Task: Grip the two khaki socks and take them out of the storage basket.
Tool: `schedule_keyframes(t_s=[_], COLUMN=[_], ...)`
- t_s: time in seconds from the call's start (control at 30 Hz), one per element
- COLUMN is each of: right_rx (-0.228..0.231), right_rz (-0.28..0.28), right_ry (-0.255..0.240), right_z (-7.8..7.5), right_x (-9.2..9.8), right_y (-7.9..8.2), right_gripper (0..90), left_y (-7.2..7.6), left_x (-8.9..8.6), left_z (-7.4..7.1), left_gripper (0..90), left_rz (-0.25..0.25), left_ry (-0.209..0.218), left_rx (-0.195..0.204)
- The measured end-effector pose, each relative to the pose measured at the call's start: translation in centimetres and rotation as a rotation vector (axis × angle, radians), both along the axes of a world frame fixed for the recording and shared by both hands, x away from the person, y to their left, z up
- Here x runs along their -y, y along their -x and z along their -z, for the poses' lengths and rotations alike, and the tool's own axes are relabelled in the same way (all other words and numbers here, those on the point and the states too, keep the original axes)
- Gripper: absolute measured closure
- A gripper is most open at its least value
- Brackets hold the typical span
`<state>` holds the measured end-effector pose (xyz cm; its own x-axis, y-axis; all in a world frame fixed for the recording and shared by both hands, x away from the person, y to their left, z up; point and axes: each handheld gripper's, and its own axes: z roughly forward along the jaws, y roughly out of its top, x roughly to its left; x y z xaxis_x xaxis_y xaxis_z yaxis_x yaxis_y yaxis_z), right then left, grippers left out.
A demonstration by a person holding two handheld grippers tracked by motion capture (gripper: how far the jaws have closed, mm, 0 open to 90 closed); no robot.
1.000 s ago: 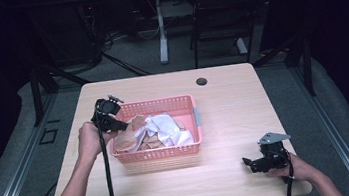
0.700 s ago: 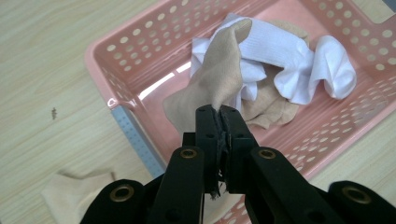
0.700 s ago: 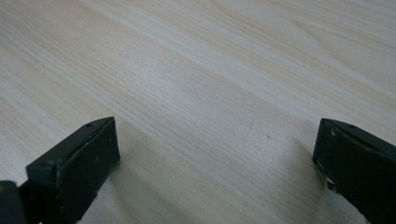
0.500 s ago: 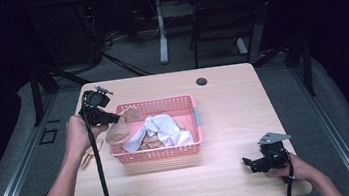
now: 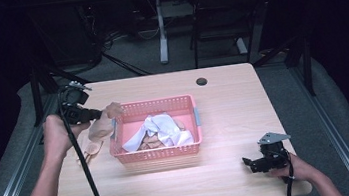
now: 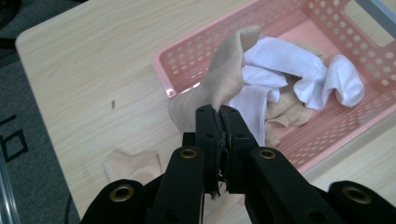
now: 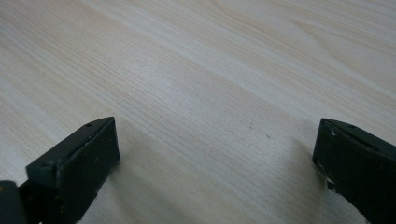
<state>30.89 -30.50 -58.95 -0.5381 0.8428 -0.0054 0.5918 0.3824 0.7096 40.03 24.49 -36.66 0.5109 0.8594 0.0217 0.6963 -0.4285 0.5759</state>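
Item: tan sock (image 6: 219,81), clenched in our left tongs (image 6: 219,114), lifted beside the pink basket (image 5: 159,153). Right tongs (image 5: 249,162) released, resting on counter (image 5: 234,106). Next: we judge placement beside the sock lying there (image 5: 89,149).

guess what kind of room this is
Probably a lab or office set up for recording: a wooden table with a cable hole, desk legs and loose cables behind, and dark surroundings.
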Motion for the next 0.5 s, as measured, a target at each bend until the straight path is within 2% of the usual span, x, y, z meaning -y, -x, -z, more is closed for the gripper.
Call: schedule_keyframes(t_s=[0.17,0.3,0.4,0.5], right_rx=[0.001,0.001,0.001,0.001], right_rz=[-0.001,-0.001,-0.001,0.001], right_ry=[0.0,0.0,0.0,-0.002], right_z=[0.0,0.0,0.0,0.0], right_x=[0.0,0.0,0.0,0.0], right_y=[0.0,0.0,0.0,0.0], right_gripper=[0.0,0.0,0.0,0.0], left_y=[0.6,0.8,0.8,0.8], left_x=[-2.0,-3.7,-5.1,-6.6], left_z=[-0.3,0.0,1.1,2.9], left_gripper=[87.1,87.1,87.1,87.1], left_rz=[-0.048,-0.088,-0.125,-0.166], left_ry=[0.009,0.019,0.029,0.038], left_rx=[0.014,0.008,-0.017,-0.047])
